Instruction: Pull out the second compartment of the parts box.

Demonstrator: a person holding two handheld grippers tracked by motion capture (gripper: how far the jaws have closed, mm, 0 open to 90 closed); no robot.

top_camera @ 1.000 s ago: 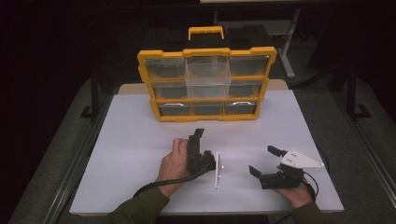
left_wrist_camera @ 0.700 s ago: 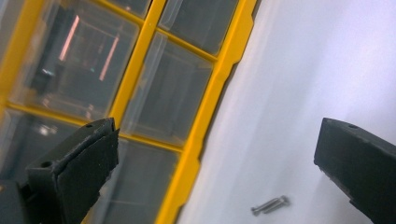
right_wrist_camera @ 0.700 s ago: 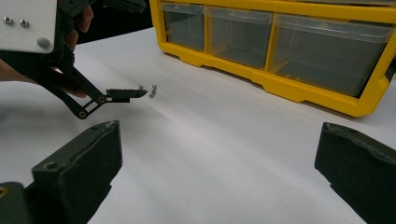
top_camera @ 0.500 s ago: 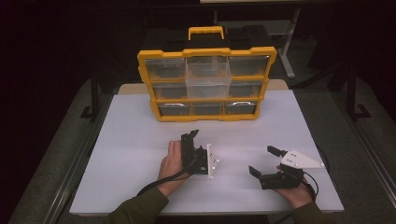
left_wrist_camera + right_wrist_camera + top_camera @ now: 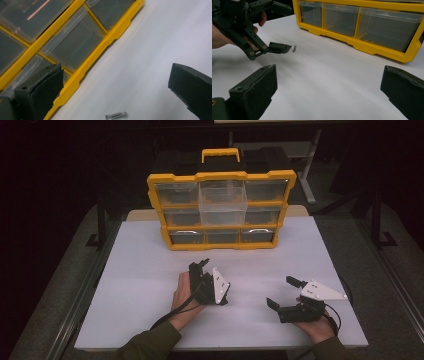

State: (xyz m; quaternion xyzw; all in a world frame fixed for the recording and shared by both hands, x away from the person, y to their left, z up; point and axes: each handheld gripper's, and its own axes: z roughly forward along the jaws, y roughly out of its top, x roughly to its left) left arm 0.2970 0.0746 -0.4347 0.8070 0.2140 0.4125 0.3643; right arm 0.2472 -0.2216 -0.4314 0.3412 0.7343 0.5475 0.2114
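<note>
High view: left hand-held gripper (image 5: 206, 270) gapes before the organizer (image 5: 220, 210), right hand-held gripper (image 5: 282, 292) wide apart too. Left gripper view: screws (image 5: 116, 115) lie on the table (image 5: 155, 50) between its jaws. Right gripper view: screws just beyond the left jaw tip

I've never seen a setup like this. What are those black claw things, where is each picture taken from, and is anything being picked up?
There is no robot arm here: a person holds a hand-operated claw in each hand. The high view looks down on the white table, with the left gripper and the right gripper on it. Each of the other two pictures comes from a camera riding on one gripper, looking out between its two black jaws. At the back stands a yellow organizer box with clear drawers. In the left gripper view, two small screws lie on the table in front of the box. Both grippers stand open and hold nothing; the left one is close to the screws.
</note>
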